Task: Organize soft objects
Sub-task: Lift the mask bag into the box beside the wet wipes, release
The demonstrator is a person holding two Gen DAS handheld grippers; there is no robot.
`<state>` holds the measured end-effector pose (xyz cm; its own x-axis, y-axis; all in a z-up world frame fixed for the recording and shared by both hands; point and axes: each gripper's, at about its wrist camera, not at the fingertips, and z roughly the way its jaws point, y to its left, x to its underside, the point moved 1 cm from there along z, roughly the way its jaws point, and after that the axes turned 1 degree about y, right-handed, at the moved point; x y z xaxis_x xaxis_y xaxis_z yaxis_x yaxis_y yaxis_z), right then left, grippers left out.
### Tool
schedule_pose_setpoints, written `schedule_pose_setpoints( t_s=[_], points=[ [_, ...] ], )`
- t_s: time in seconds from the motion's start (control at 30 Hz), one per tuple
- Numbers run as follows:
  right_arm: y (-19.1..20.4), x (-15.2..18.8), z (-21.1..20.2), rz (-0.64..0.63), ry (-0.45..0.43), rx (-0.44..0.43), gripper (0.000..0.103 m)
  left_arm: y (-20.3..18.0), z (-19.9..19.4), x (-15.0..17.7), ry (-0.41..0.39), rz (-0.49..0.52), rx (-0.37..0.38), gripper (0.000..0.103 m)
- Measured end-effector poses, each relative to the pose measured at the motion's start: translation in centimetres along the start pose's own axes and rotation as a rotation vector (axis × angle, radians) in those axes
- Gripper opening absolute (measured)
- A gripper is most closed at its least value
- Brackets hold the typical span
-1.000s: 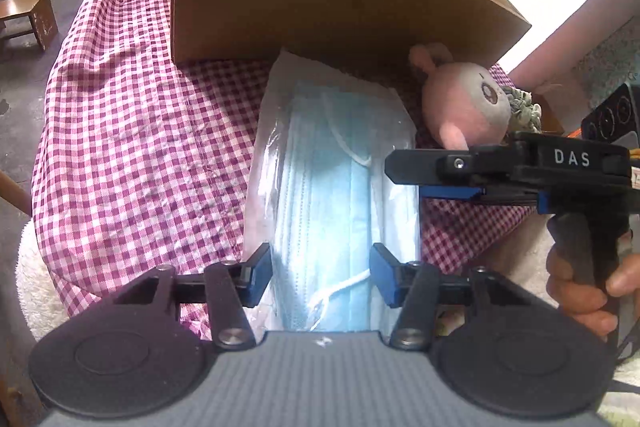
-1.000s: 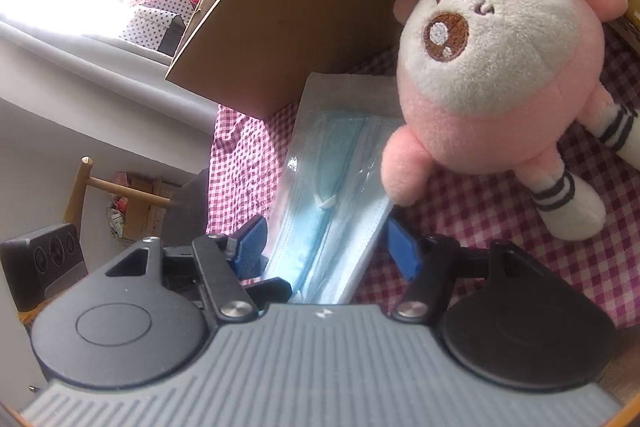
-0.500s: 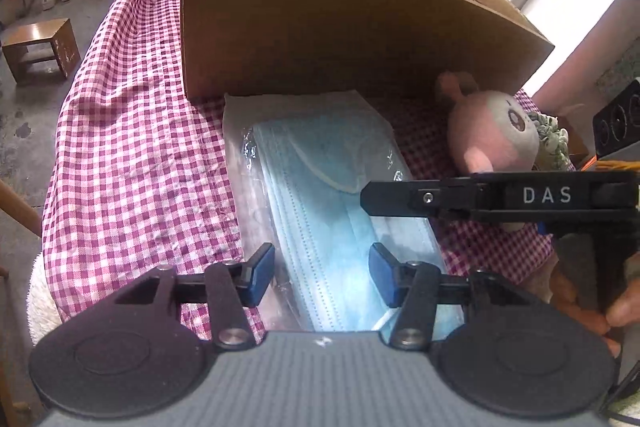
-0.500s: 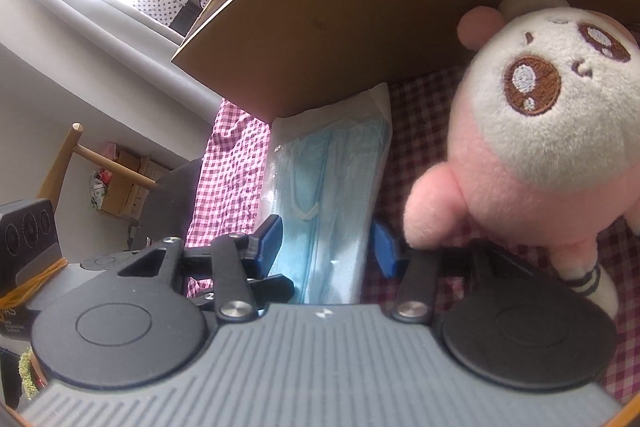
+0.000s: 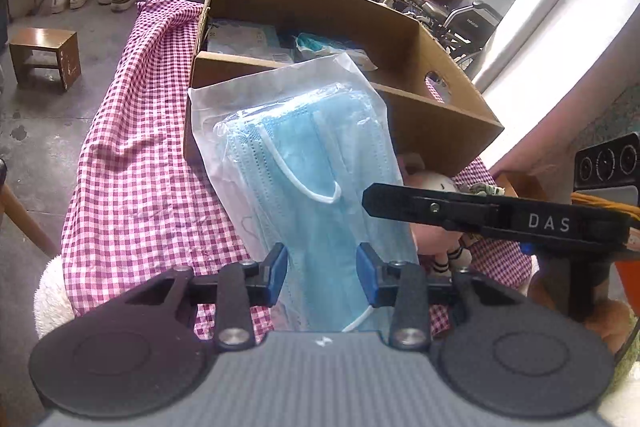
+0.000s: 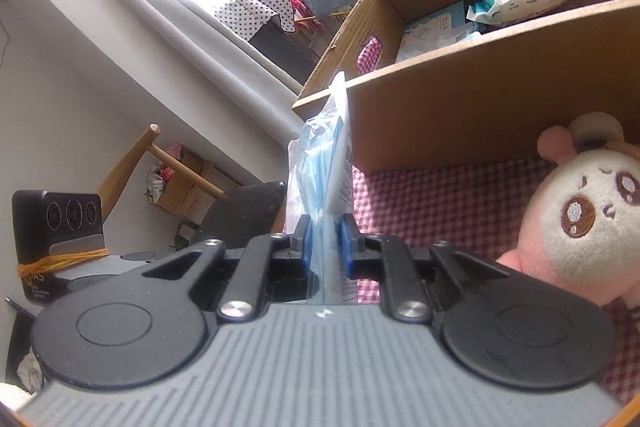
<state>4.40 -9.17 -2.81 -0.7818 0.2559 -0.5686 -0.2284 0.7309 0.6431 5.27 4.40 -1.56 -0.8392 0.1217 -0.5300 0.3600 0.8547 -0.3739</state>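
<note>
From the left wrist camera, the pack of blue face masks (image 5: 304, 167), lying flat on the checkered cloth (image 5: 140, 187) half a second ago, is now standing lifted in front of the cardboard box (image 5: 420, 99). The left gripper (image 5: 322, 269) is staying parted, its blue pads either side of the pack without pinching it. From the right wrist camera, the right gripper (image 6: 323, 247), earlier apart, is now clamping the pack edge-on, while the pink plush toy (image 6: 580, 215) is sitting on the cloth beside the box.

The tabletop (image 5: 136, 187) is covered by a pink-and-white checked cloth (image 5: 160, 75). A cardboard box (image 5: 432, 115) is set on it, and a pink plush toy (image 6: 580, 215) is seen beside the box.
</note>
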Motion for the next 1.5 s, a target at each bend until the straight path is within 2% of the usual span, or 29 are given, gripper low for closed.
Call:
schedule_pose_setpoints(
  t_s=[0.13,0.33,0.43,0.53,0.73,0.87,0.97,1.0,1.17,1.27,1.37,1.4,1.43,1.5],
  points=[
    [0.6,-3.5,-2.7,-0.051,-0.065,-0.026,0.013,-1.8,-1.4,-2.9,-0.054,0.032,0.038,0.038],
    [-1.1,-11.5,-6.7,-0.092,-0.16,-0.023,0.013,-5.6,-0.3,-10.6,-0.113,0.086,0.099,0.039],
    [-3.4,-15.5,-7.8,-0.08,-0.181,0.006,0.013,-7.5,2.4,-15.1,-0.105,0.103,0.126,0.039],
    [-6.8,-19.7,-8.2,-0.048,-0.18,0.061,0.013,-9.1,6.9,-19.4,-0.062,0.105,0.139,0.039],
    [-15.2,-24.3,-7.3,0.028,-0.125,0.216,0.013,-11.0,16.2,-23.9,0.053,0.1,0.138,0.041],
    [-19.6,-25.1,-4.5,0.033,-0.046,0.333,0.012,-11.0,20.8,-24.2,0.123,0.093,0.097,0.045],
    [-21.1,-24.8,-2.0,0.012,0.0,0.407,0.012,-10.2,22.0,-23.9,0.145,0.062,0.088,0.049],
    [-21.3,-24.8,-1.4,-0.002,0.005,0.432,0.009,-9.8,21.8,-23.8,0.143,0.05,0.092,0.053],
    [-21.0,-24.7,-0.4,-0.088,0.005,0.527,0.008,-8.5,17.6,-22.8,0.063,0.052,0.065,0.063],
    [-20.0,-24.2,-0.6,-0.174,-0.004,0.614,0.009,-7.5,14.0,-21.8,-0.001,0.045,0.062,0.071],
    [-18.5,-23.7,-0.7,-0.253,-0.009,0.689,0.013,-6.5,10.7,-20.3,-0.06,0.032,0.058,0.083],
    [-18.1,-23.7,-0.7,-0.267,-0.005,0.695,0.019,-6.2,9.8,-19.7,-0.08,0.03,0.051,0.086],
    [-17.8,-23.6,-0.8,-0.276,-0.005,0.699,0.029,-5.9,8.8,-19.2,-0.103,0.03,0.042,0.088],
    [-17.1,-23.8,-0.9,-0.296,-0.012,0.718,0.036,-5.5,7.0,-18.3,-0.139,0.037,0.019,0.091]
  ],
)
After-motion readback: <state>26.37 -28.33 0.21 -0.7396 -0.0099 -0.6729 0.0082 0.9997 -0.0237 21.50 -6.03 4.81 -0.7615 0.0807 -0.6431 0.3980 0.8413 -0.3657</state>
